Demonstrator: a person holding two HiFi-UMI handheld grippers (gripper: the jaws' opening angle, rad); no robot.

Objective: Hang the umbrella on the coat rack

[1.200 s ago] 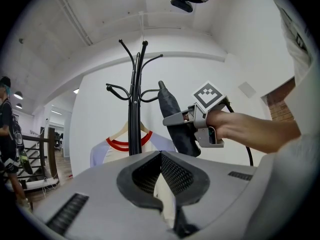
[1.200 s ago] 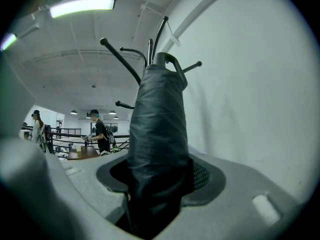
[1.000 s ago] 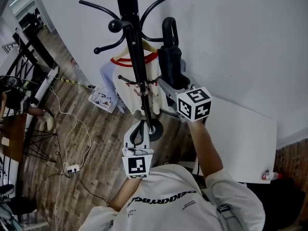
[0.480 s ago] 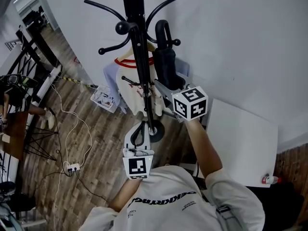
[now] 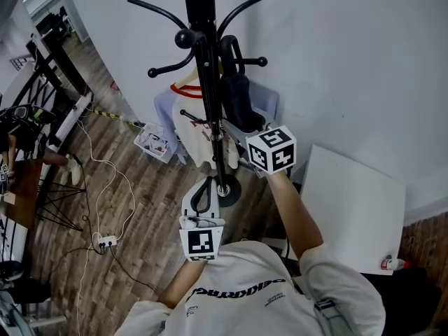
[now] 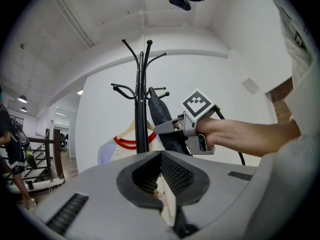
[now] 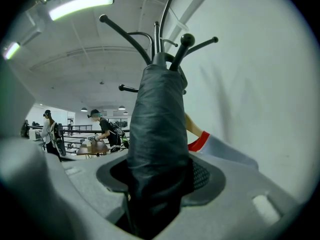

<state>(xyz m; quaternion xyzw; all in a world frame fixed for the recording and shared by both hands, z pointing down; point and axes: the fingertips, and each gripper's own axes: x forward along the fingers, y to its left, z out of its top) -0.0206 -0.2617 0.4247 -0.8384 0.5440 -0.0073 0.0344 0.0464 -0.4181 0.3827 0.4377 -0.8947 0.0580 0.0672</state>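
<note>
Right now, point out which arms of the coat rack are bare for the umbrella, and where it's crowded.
Bare: the upper right arm toward the white wall, and the left arms over the wooden floor. Crowded: beside the pole, where the umbrella in the right gripper sits by the short peg and hangered shirt.

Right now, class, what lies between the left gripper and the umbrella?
Only air: the left gripper view shows a bare stretch from the left gripper to the umbrella, with the coat rack beside it.
</note>
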